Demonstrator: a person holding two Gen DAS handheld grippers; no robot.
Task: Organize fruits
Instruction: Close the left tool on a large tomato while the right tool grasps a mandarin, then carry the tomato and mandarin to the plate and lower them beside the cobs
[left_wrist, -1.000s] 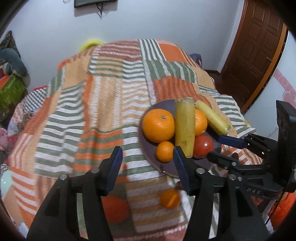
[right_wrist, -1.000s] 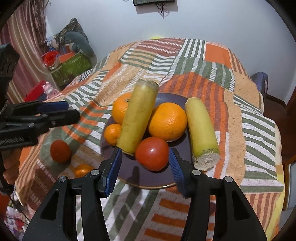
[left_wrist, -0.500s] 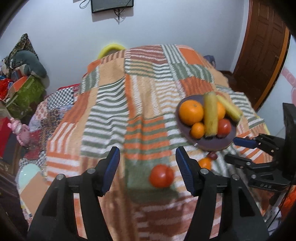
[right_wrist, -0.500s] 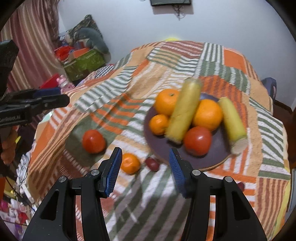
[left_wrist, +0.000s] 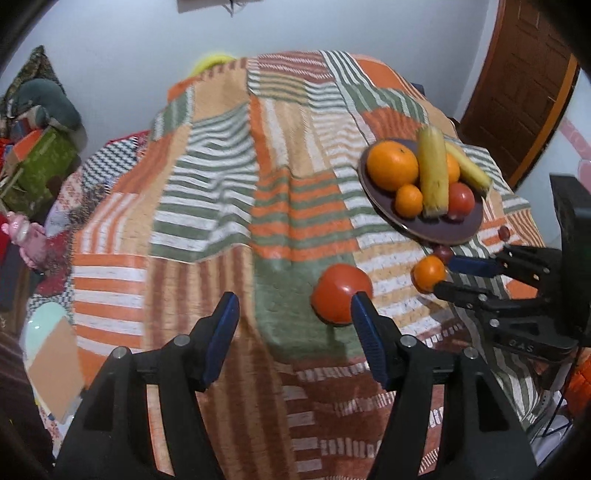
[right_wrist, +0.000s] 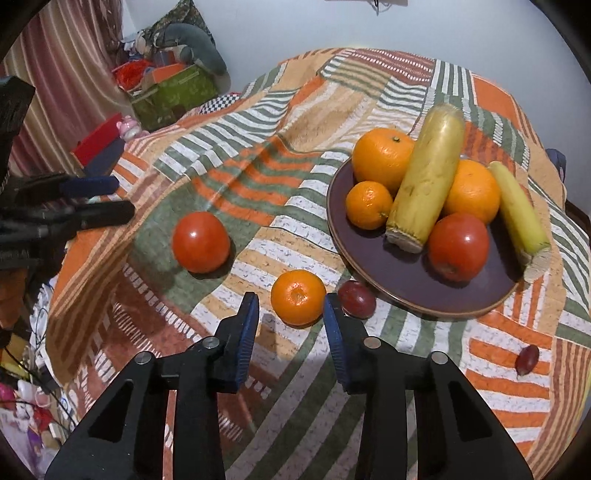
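Observation:
A dark plate (right_wrist: 406, 291) on the striped blanket holds two oranges, a small mandarin, a red tomato (right_wrist: 458, 245) and two yellow corn cobs. Loose on the blanket lie a red tomato (right_wrist: 201, 242), a small mandarin (right_wrist: 298, 297) and two dark red grapes (right_wrist: 356, 293) (right_wrist: 527, 359). My right gripper (right_wrist: 291, 317) is open and empty, its fingertips on either side of the loose mandarin, just short of it. My left gripper (left_wrist: 291, 314) is open and empty; the loose tomato (left_wrist: 341, 293) lies by its right finger. The plate shows in the left wrist view (left_wrist: 439, 230).
The blanket (left_wrist: 221, 192) covers a round-topped surface that drops off at the near edge. A green box (right_wrist: 173, 94) and clutter sit on the floor to the left. A wooden door (left_wrist: 517, 85) stands at the right.
Both grippers have pulled back from the plate toward the near edge. The loose tomato, mandarin and grapes have come into view in front of them. Both stay open.

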